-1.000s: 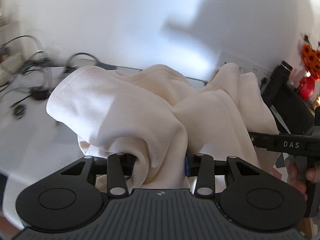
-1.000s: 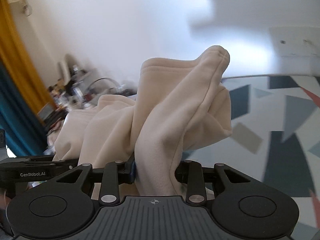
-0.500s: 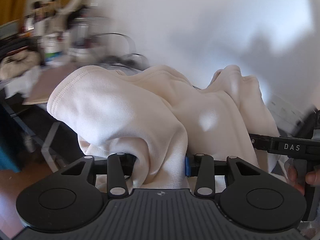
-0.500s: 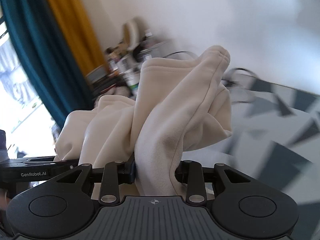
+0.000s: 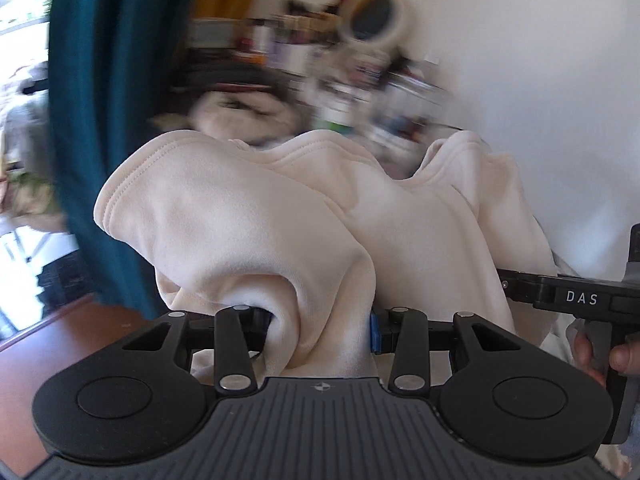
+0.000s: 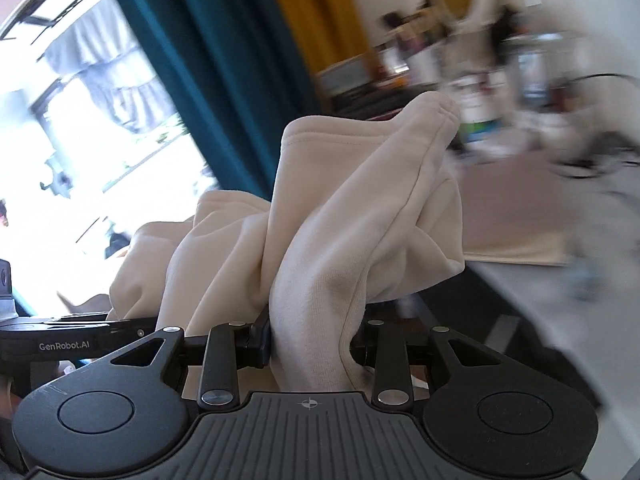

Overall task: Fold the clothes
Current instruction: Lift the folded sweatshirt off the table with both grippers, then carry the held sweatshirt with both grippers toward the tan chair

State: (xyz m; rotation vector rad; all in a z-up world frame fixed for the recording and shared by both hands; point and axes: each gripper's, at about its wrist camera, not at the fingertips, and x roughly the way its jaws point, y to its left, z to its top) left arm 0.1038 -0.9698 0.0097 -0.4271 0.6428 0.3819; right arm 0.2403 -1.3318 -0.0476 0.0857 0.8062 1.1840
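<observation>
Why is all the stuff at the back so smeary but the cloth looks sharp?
Left wrist view: the shelf clutter is streaked with motion blur, while the cream garment clamped in the left hand-held gripper is crisp. Right wrist view: the same; the window glares white, and the right hand-held gripper is sharp.

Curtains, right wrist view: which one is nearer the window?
The teal curtain; it borders the bright window. The mustard-yellow curtain hangs beyond it, toward the wall.
</observation>
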